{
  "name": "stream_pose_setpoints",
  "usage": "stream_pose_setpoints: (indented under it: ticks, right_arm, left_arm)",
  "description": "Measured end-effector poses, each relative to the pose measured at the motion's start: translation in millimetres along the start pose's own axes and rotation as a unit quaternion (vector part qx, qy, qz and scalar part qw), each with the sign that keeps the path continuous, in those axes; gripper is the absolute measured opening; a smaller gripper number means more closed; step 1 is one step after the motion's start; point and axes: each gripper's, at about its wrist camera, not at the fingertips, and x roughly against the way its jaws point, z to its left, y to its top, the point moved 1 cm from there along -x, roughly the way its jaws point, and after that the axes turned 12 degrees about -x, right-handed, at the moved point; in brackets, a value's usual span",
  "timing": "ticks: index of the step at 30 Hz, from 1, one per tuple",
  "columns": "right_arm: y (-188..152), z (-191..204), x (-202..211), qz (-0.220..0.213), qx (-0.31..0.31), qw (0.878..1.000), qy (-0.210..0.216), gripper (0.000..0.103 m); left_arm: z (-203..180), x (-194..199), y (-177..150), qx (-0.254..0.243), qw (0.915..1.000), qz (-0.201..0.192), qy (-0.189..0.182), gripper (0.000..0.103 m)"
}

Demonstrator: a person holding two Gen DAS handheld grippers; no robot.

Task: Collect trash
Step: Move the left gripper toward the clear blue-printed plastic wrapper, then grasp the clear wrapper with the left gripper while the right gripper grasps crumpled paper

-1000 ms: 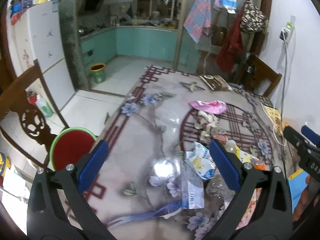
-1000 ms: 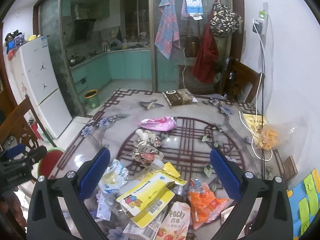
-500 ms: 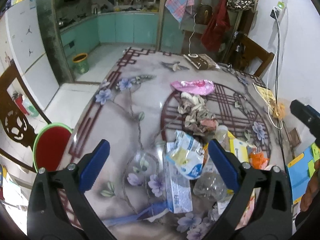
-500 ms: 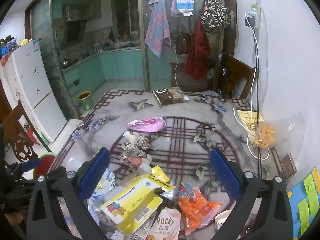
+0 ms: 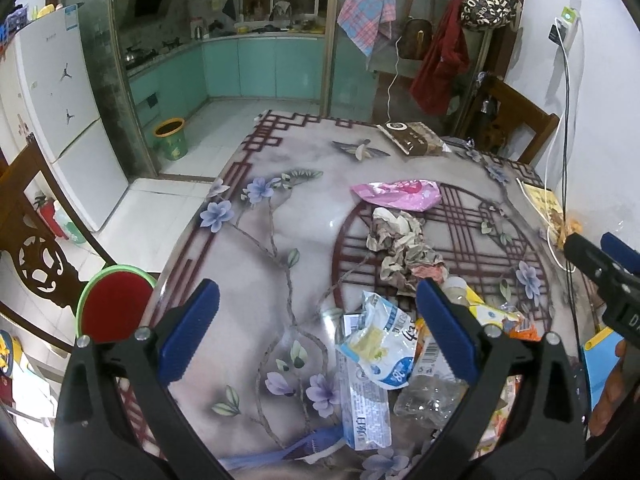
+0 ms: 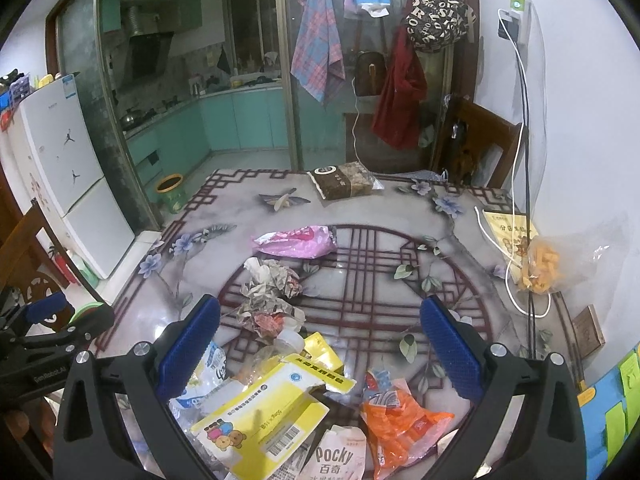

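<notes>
1. Nearest me, both tools are idle. The left gripper (image 5: pixel 318 322) stands wide open with nothing between its fingers; the right gripper (image 6: pixel 320 328) is likewise fully spread and empty. Neither touches the table (image 5: pixel 256 248).
2. The trash sits in a heap at the near edge of the table, right of centre. From the left gripper it lies ahead and to the right: a blue-and-white wrapper (image 5: pixel 380 344) just inside its right finger, a long printed sachet (image 5: pixel 366 412) beneath it running near to far, and a crushed clear bottle (image 5: pixel 428 396) beside that.
3. From the right gripper the heap lies directly below and between the fingers. The yellow carton (image 6: pixel 264 412) has its long axis slanting from near left to far right. My judgement: the right gripper is the nearer tool for that piece.
4. Farther out lie crumpled paper (image 6: pixel 272 292), then a pink bag (image 6: pixel 296 242).
5. Only the right view shows the orange packet (image 6: pixel 400 420) and Pocky box (image 6: pixel 336 456). Only the left view shows the red stool (image 5: pixel 116 304) off the table's left edge.
</notes>
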Motion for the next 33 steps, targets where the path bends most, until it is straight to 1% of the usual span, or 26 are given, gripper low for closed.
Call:
stream_pose_setpoints:
  ticks: [9,12,14,15,16,18,21,22,28,30,31,33]
  right_arm:
    - [-2.4,-2.7,8.4,-0.008,-0.002,1.000,-0.003,0.096]
    - [-3.2,-4.9,12.2,-0.011,-0.004,1.000,-0.002,0.096]
    - [-3.8,-5.9,14.3,-0.011,-0.005,1.000,0.014,0.096]
    - [-4.1,-5.4,14.7,-0.010,-0.004,1.000,0.018,0.096]
    - [-4.1,-4.4,14.5,-0.008,-0.002,1.000,0.018,0.096]
    - [-5.0,-3.1,13.8,-0.006,0.004,1.000,0.013,0.096]
    - [-6.7,-4.1,12.0,-0.003,0.004,1.000,0.008,0.096]
    - [-7.4,-4.2,11.2,-0.001,0.004,1.000,0.007,0.096]
    - [-6.5,-5.6,0.2,0.010,0.016,1.000,0.001,0.096]
    - [-5.2,-6.4,-6.0,0.012,0.020,1.000,-0.002,0.096]
    - [-4.2,-6.8,-10.0,0.015,0.021,1.000,-0.003,0.096]
    - [-1.5,-7.0,-21.1,0.025,0.024,0.999,-0.001,0.096]
  left_arm:
    - [-4.2,15.1,1.1,-0.011,0.9999,-0.013,0.000,0.097]
    - [-5.5,14.9,-4.3,-0.015,0.9998,-0.013,-0.010,0.097]
    - [-9.0,6.0,-12.0,-0.016,0.9995,0.002,-0.026,0.097]
    - [-9.7,3.1,-14.4,-0.015,0.9994,0.005,-0.030,0.094]
    - [-11.8,-6.4,-20.2,-0.012,0.9989,0.019,-0.040,0.094]
    - [-15.6,-22.6,-28.7,-0.011,0.9978,0.040,-0.053,0.088]
    - [-18.6,-37.7,-35.4,-0.010,0.9963,0.057,-0.064,0.082]
    - [-20.8,-46.6,-37.6,-0.008,0.9950,0.068,-0.072,0.082]
    - [-25.9,-72.4,-41.9,-0.008,0.9895,0.102,-0.102,0.077]
    - [-24.6,-74.3,-42.1,-0.003,0.9880,0.108,-0.110,0.068]
    - [-24.9,-78.8,-42.5,0.001,0.9860,0.115,-0.121,0.064]
    - [-26.5,-84.4,-43.6,0.001,0.9837,0.122,-0.132,0.047]
